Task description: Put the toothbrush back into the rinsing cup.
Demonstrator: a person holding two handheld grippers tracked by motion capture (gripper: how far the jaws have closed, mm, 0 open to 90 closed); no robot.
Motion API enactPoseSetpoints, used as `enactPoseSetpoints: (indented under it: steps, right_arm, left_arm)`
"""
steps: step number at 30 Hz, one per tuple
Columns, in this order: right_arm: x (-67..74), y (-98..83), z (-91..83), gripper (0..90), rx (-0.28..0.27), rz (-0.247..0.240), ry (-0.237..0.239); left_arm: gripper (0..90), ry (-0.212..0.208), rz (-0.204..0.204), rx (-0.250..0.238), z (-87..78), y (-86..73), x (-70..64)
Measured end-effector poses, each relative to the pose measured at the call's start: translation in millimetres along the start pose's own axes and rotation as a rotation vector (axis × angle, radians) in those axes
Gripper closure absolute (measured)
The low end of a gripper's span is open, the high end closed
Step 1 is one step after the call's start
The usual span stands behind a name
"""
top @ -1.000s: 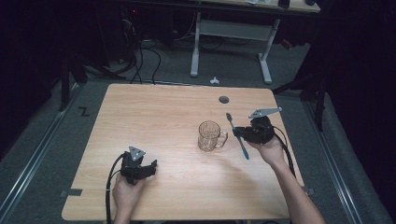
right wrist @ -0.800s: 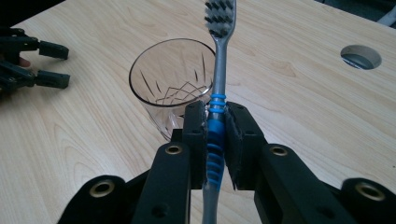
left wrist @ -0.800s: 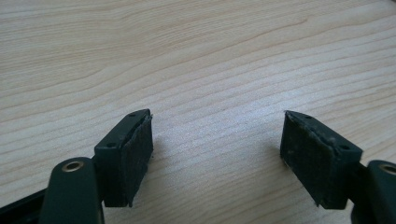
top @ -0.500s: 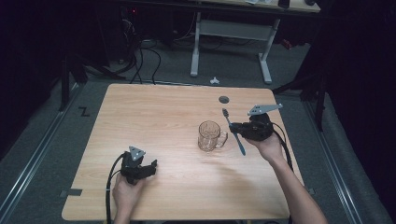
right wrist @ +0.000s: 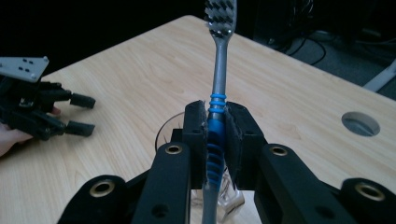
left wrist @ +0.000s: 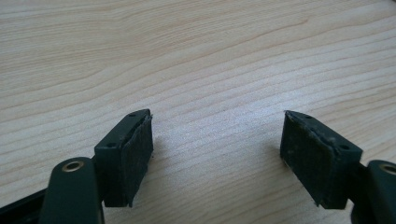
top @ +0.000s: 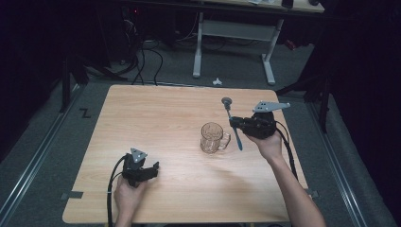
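Pale wood-grain desk (top: 156, 118), smooth, matt. Clear glossy glass mug (top: 213, 138). Grey plastic toothbrush (right wrist: 218, 60), ribbed blue rubbery grip. Matt black plastic right claw (right wrist: 215, 140), rough dark pads (left wrist: 135, 158).

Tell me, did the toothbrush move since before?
Yes. The toothbrush, clamped in the right gripper, shifted left toward the glass mug and lifted off the table.

My bench (top: 156, 118) has a pale wood-grain top with a round cable hole (right wrist: 360, 123) near its far edge, and it stands on grey carpet (top: 38, 156) crossed by metal floor rails (top: 33, 175). Beyond it a white-legged desk frame (top: 234, 35) stands over a tangle of black cables (top: 142, 59). The rest of the room lies in darkness, with what may be black curtains at the sides.
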State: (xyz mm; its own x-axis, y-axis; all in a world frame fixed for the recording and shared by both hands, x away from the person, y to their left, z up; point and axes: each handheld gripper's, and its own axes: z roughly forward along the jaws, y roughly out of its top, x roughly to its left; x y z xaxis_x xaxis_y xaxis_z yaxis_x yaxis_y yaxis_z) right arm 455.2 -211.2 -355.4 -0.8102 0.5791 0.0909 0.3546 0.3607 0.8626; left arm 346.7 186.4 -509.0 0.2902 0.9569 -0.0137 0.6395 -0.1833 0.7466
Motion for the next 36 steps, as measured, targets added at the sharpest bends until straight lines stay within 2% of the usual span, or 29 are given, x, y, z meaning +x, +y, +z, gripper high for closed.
enactPoseSetpoints:
  steps: [3, 8, 15, 25, 36]
  right_arm:
    - [-0.7, 0.9, 1.1, 79.6, -0.037, -0.001, -0.006]
    - [-5.0, 1.5, 8.3, 79.6, -0.101, 0.005, -0.041]
    - [-7.3, 4.2, 18.7, 79.6, -0.142, 0.019, -0.046]
    - [-4.6, 9.8, 28.6, 79.6, -0.180, 0.012, -0.063]
    - [-5.6, 10.5, 40.2, 79.5, -0.161, 0.021, -0.067]
  left_arm:
    - [26.0, 0.000, 0.000, 0.000, 0.0, 0.0, 0.0]
    - [26.0, -0.001, 0.000, 0.002, -0.1, 0.0, 0.0]
    - [25.9, -0.001, 0.000, 0.002, -0.1, 0.0, 0.0]
    - [25.7, -0.001, 0.000, 0.000, 0.0, 0.0, 0.0]
    - [25.7, -0.001, 0.001, 0.000, 0.0, -0.1, -0.1]
